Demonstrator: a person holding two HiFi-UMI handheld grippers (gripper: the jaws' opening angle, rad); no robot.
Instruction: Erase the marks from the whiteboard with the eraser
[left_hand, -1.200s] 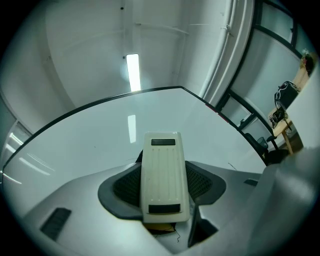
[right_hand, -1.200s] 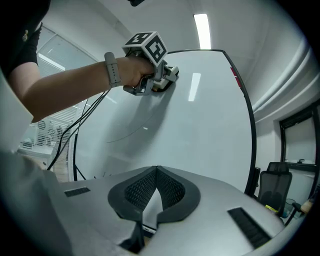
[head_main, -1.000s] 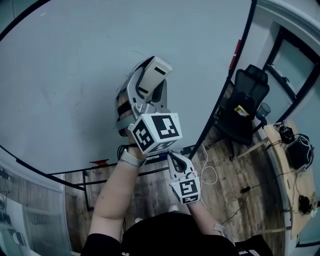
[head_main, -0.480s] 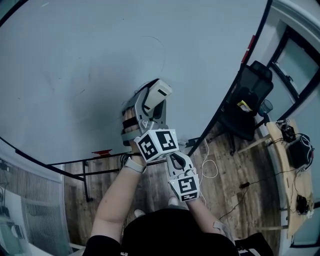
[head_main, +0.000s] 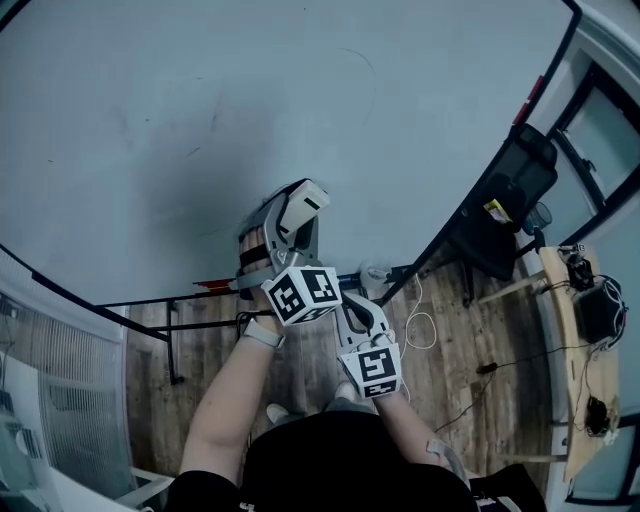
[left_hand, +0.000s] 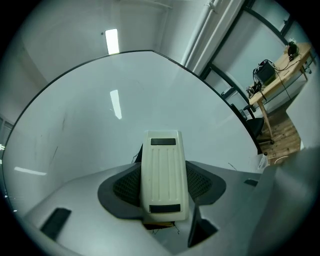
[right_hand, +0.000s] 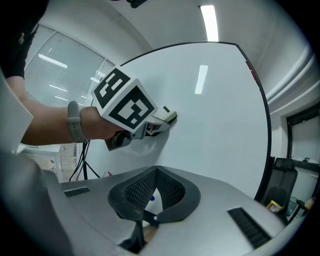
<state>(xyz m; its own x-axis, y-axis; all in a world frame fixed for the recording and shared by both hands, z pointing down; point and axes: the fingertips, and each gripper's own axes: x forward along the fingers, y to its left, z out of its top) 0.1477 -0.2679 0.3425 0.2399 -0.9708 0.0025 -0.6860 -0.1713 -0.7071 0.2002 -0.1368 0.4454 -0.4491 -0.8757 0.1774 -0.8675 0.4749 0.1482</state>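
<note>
**A:** Cream-white plastic between the jaws of the left gripper (left_hand: 162, 187): is that the eraser (left_hand: 161, 172)?

**B:** Yes. The jaws are clamped on its two long sides, and its ribbed back faces the camera. Its far end sticks out ahead of the gripper and meets the whiteboard (left_hand: 100, 135).

**A:** And seen from the other side?

**B:** In the right gripper view, the left gripper's marker cube (right_hand: 125, 102) sits above and to the left of the right gripper (right_hand: 156, 172). A hand (right_hand: 97, 127) with a wristband (right_hand: 75, 121) is behind the cube. The eraser's tip touches the board there too.

**A:** What about the right gripper itself?

**B:** Its jaws are pressed together with nothing between them. In the head view it hangs below and just right of the left gripper, nearer the person's body and apart from the board.

**A:** Any marks on the board?

**B:** Faint grey strokes (head_main: 212, 120) above and left of the left gripper, and a thin curve (head_main: 372, 62) up to its right. They are too faint to say more.

**A:** Anything else?

**B:** A black office chair (head_main: 510, 190) stands well off to the right of both grippers, on a wooden floor (head_main: 450, 340).
</note>
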